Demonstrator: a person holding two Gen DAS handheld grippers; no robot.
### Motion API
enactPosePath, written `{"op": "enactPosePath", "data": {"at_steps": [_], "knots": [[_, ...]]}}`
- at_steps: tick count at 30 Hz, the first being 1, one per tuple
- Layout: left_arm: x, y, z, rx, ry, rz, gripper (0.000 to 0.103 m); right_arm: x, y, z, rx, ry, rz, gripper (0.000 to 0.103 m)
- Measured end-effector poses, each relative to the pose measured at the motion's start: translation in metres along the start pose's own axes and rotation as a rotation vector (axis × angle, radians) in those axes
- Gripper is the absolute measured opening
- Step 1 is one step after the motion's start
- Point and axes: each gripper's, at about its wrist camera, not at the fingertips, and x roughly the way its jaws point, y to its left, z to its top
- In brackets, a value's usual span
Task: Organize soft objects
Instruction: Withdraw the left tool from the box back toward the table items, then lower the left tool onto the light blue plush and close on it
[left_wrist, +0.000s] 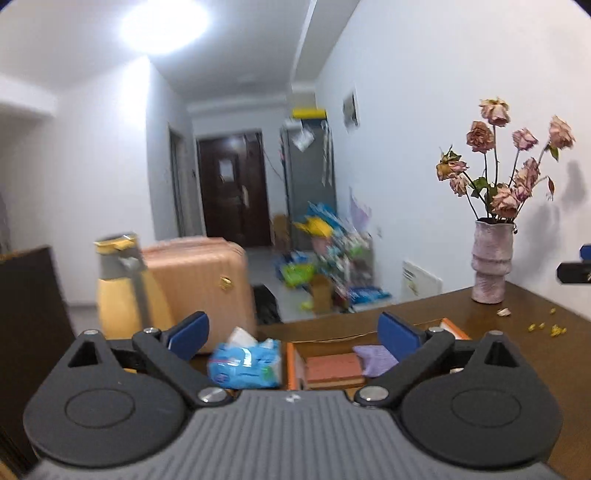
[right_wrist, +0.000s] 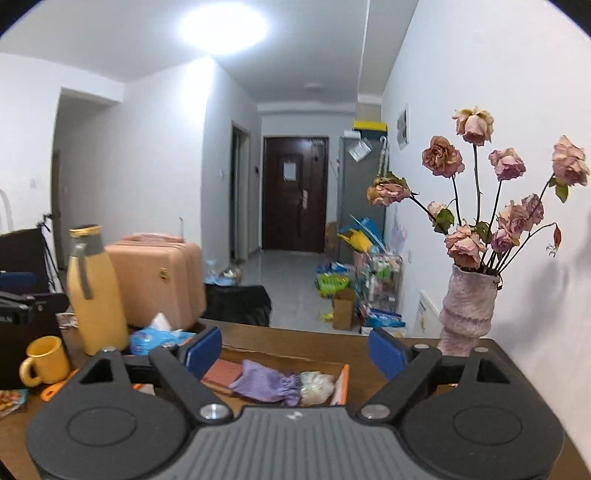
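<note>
An orange-rimmed open box lies on the brown table. Inside it are a pink folded item, a purple gathered cloth and a white fluffy piece. A blue tissue pack sits just left of the box. My left gripper hangs above the near side of the box and pack, open and holding nothing. My right gripper hovers over the box, open too, with nothing between its blue pads.
A pale vase of dried roses stands at the table's right by the wall. A yellow flask and a yellow mug stand on the left. Beyond the table are a pink suitcase and floor clutter.
</note>
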Motion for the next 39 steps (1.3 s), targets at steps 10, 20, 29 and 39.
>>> {"op": "enactPosePath", "data": {"at_steps": [10, 20, 29, 39], "knots": [[-0.096, -0.024, -0.122, 0.07, -0.041, 0.047, 0.103, -0.094, 0.035, -0.121, -0.011, -0.045, 0.029, 0.089], [-0.118, -0.033, -0.172, -0.043, 0.114, -0.046, 0.103, -0.107, 0.057, -0.208, 0.098, 0.093, 0.061, 0.089], [-0.062, -0.047, -0.169, -0.152, 0.217, -0.246, 0.103, -0.065, 0.056, -0.219, 0.134, 0.177, 0.069, 0.086], [0.038, -0.085, -0.177, -0.23, 0.405, -0.462, 0.061, -0.009, 0.058, -0.231, 0.163, 0.296, 0.145, 0.049]]}}
